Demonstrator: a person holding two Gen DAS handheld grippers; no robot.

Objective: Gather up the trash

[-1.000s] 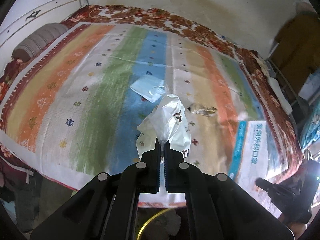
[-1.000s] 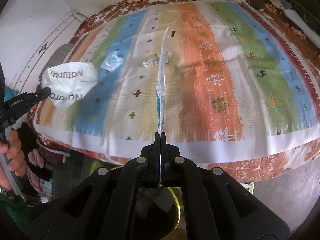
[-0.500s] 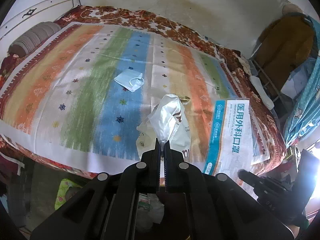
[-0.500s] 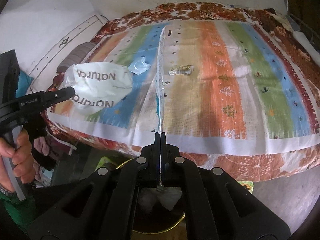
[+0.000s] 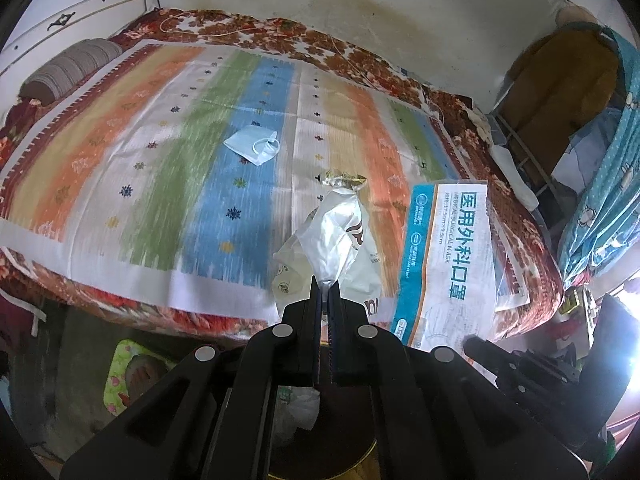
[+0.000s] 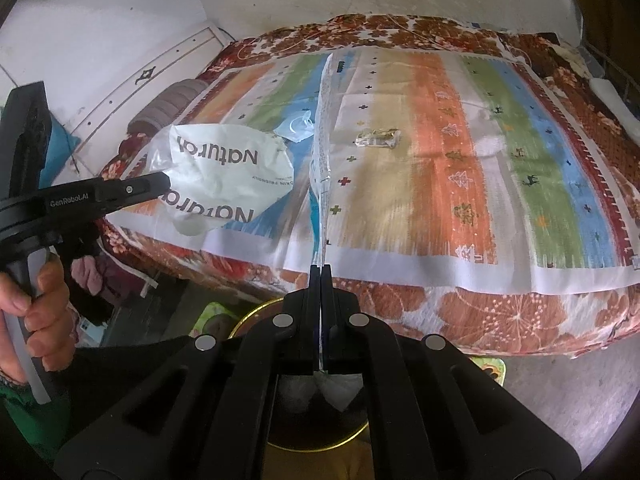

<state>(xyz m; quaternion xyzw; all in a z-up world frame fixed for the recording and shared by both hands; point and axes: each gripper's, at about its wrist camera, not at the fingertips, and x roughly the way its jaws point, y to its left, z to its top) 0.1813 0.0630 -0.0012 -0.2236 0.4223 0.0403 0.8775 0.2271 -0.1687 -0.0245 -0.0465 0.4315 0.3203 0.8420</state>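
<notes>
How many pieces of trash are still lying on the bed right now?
2: a face mask on the blue stripe and a small wrapper nearer the orange stripe. The held white bag and mask packet may hide more.

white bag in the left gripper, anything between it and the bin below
Nothing visible. The white bag hangs from the left gripper above the bin, whose open mouth already holds some trash.

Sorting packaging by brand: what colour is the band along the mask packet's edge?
Teal-blue, beside white with teal lettering on the mask packet; the left wrist view shows it best.
</notes>
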